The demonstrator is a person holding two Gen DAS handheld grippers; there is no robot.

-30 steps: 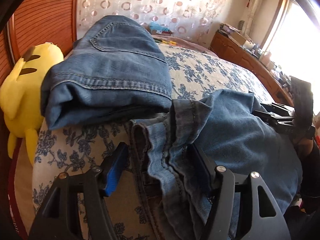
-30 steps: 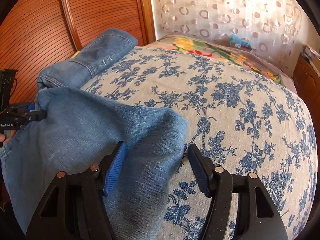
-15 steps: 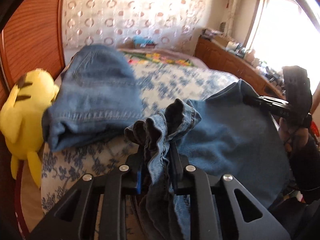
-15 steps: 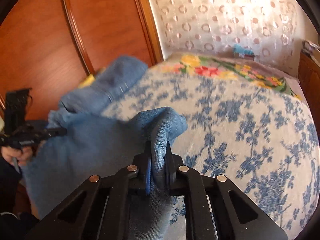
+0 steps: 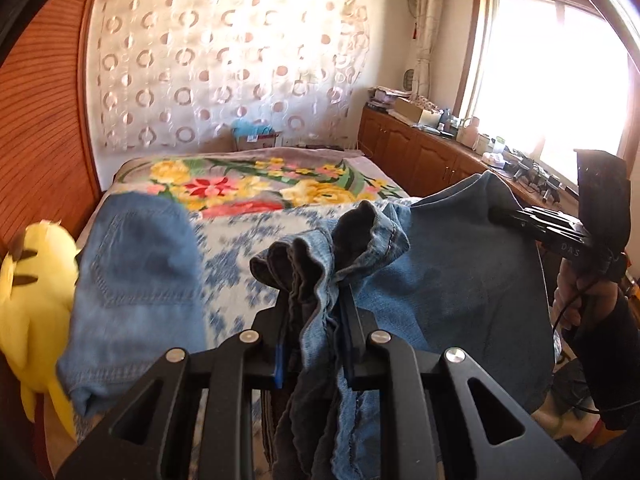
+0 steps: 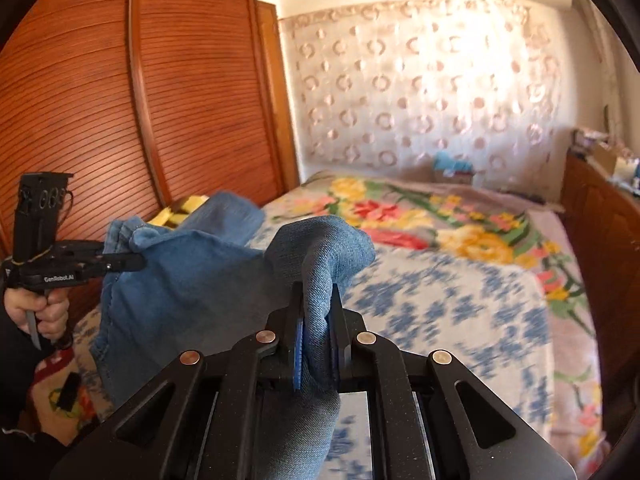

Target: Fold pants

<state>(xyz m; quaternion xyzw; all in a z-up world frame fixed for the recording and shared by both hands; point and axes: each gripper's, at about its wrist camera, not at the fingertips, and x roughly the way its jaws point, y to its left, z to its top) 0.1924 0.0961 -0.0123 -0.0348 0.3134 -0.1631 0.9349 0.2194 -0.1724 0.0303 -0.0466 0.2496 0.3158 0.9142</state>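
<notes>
Blue denim pants point(image 5: 452, 276) hang between both grippers, lifted off the bed. My left gripper point(image 5: 314, 300) is shut on a bunched hem end of the pants; it also shows in the right wrist view point(image 6: 132, 262) at left. My right gripper point(image 6: 318, 300) is shut on a folded edge of the pants point(image 6: 192, 280); it also shows in the left wrist view point(image 5: 500, 216) at the right. The cloth stretches between them and droops below.
A second, folded pair of jeans point(image 5: 136, 280) lies on the bed point(image 5: 248, 256) at left, beside a yellow plush toy point(image 5: 28, 300). A wooden wardrobe point(image 6: 120, 112) stands left, a wooden cabinet point(image 5: 424, 152) under the window right.
Both grippers closed on the pants and lifted them up off the bed; the views now tilt upward toward the far wall.
</notes>
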